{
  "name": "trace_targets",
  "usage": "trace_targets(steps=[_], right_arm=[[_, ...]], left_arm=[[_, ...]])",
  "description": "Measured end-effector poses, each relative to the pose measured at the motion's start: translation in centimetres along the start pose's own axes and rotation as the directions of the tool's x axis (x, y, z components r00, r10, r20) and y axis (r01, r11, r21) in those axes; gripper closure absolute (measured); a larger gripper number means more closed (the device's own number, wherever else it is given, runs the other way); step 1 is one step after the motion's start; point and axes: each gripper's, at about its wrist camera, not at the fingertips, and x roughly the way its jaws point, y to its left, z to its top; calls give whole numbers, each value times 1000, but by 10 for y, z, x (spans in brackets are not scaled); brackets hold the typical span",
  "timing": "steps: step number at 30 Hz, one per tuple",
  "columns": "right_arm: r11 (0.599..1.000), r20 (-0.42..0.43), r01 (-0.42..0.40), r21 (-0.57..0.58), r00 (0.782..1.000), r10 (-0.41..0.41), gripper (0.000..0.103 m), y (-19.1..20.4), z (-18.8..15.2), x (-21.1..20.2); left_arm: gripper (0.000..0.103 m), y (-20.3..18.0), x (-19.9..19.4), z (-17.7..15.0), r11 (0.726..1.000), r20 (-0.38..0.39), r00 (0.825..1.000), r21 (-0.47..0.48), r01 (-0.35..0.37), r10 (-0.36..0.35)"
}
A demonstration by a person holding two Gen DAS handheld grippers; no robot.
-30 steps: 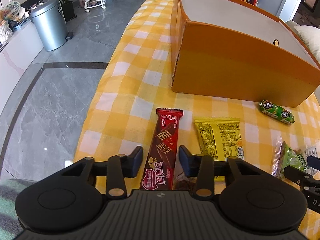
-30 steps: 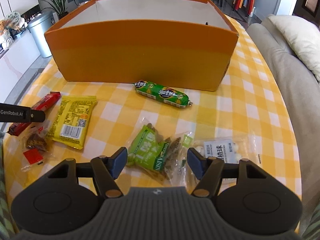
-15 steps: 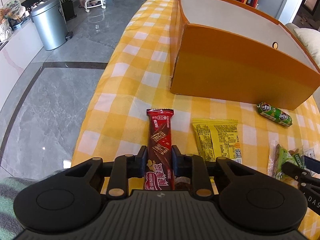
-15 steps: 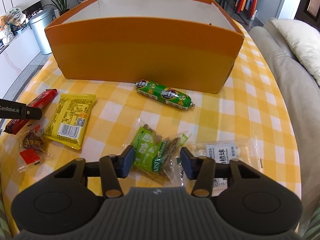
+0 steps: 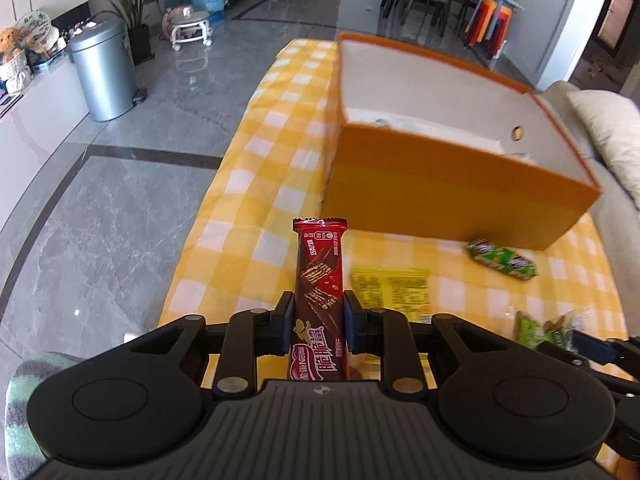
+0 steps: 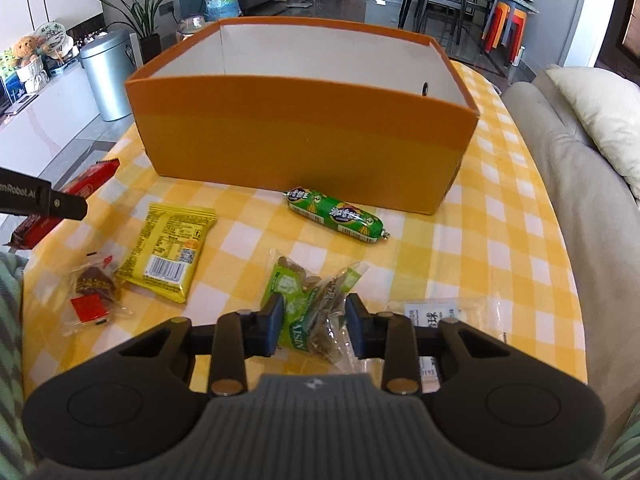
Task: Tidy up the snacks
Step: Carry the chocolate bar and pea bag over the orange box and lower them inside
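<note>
My left gripper (image 5: 317,326) is shut on a red chocolate wafer bar (image 5: 319,292) and holds it lifted above the yellow checked tablecloth (image 5: 260,184). The bar also shows at the left edge of the right wrist view (image 6: 86,186). My right gripper (image 6: 314,326) is shut on a green clear-wrapped snack packet (image 6: 310,306), raised slightly off the cloth. The open orange box (image 6: 304,144) with a white inside stands at the back; it also shows in the left wrist view (image 5: 448,184).
On the cloth lie a green sausage (image 6: 336,214), a yellow packet (image 6: 170,252), a small clear packet with a brown sweet (image 6: 94,292) and a white-labelled clear packet (image 6: 436,316). A sofa (image 6: 580,220) is at the right, a metal bin (image 5: 102,76) on the floor at the left.
Both grippers closed on their snacks, the left on the red bar, the right on the green packet. Both then rose, and the box's inside shows more.
</note>
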Motion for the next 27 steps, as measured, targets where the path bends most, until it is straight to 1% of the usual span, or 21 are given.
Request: trace_targets(steps=[3,7,12,14,22,27], right_arm=[[1000,9,-4,22,1000,4,73,-6,0,-10],[998,51,-14,58,999,12,75,-17,3,-30],[994,112,-40,101,993,29,75,-31,14,-53],[990,133,-56,127,990,39,75,-38,20,-61],[990,230,-51,135,973,19,76,-58,61,-81],[993,283,-49,104,959,18,76,-62,97,-85]], left_arm=[[76,-9,-14,2,1000,19,999,7,31,-31],[76,-20,-31,8,997,42,997,23,69,-70],[76,-34,-47,26,993,80,990,38,114,-117],[76,-40,-53,35,991,101,987,55,121,-127],[76,-70,-58,69,981,153,975,126,145,-163],[76,-81,-49,93,976,154,971,147,158,-180]])
